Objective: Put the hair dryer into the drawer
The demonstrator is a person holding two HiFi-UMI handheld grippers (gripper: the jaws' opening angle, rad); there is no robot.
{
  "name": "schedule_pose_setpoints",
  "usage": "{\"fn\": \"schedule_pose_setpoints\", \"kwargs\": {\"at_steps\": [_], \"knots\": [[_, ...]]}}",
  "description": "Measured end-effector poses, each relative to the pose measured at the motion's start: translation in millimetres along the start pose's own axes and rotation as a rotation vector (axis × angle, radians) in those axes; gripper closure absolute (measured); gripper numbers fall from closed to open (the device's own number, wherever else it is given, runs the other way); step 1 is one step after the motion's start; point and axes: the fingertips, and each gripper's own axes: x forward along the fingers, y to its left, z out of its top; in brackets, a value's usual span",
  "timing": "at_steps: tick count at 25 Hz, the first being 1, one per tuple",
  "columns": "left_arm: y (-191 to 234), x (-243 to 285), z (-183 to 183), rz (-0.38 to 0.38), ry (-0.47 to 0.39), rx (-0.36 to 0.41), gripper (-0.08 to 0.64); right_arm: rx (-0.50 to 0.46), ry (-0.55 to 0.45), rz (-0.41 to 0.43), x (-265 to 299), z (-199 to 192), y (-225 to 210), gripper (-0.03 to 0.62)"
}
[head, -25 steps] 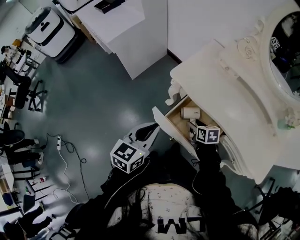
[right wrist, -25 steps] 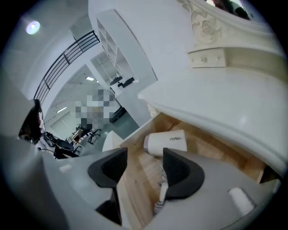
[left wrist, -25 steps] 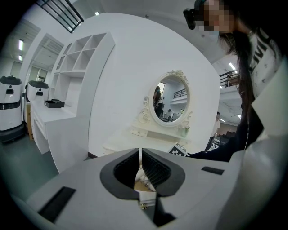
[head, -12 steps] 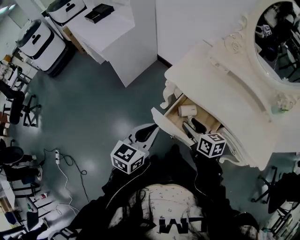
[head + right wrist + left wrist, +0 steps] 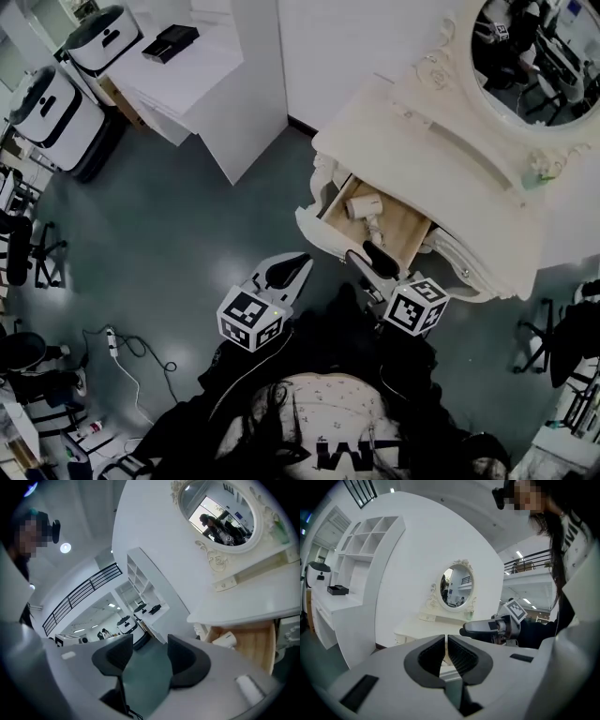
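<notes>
white hair dryer [image 5: 364,207] lies inside the open wood-lined drawer [image 5: 401,234] of the ornate white vanity counter [image 5: 441,159], at the drawer's left end, nozzle toward the left wall. no gripper is touching it. in the right gripper view the hair dryer [image 5: 225,639] sits on the pale wood drawer floor [image 5: 255,641], under the counter top.

right gripper [image 5: 370,264] hangs just in front of the drawer's open edge and close to it. its jaws are wide apart, with only grey-green floor [image 5: 187,216] seen between them; right gripper [image 5: 147,657] is empty.

left gripper [image 5: 286,271] is out over the floor to the left of the drawer, apart from the counter. its jaws are together bar a thin slit, nothing between; left gripper [image 5: 446,645].

oval framed mirror [image 5: 530,47] stands at the back of the counter. plain white desk [image 5: 202,89] with a black box [image 5: 170,42] on it is upper left.
</notes>
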Motion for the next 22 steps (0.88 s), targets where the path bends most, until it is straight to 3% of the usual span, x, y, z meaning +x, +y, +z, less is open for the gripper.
{"fn": "schedule_pose_setpoints", "kwargs": {"at_steps": [5,13,22], "knots": [[-12.6,-12.6,-13.4,-0.062,0.012,0.001,0.559,0.01,-0.051,-0.039,-21.5,-13.3,25.3,0.372],[-43.6,-11.0,-22.0,-0.147,0.018,0.003,0.559,0.013,-0.051,-0.095,-52.3,-33.5,38.9,0.419],[-65.8,-8.3,-20.5,-0.136,-0.004,0.007,0.558,-0.008,-0.052,-0.102,-84.5,-35.4,42.9,0.503]]}}
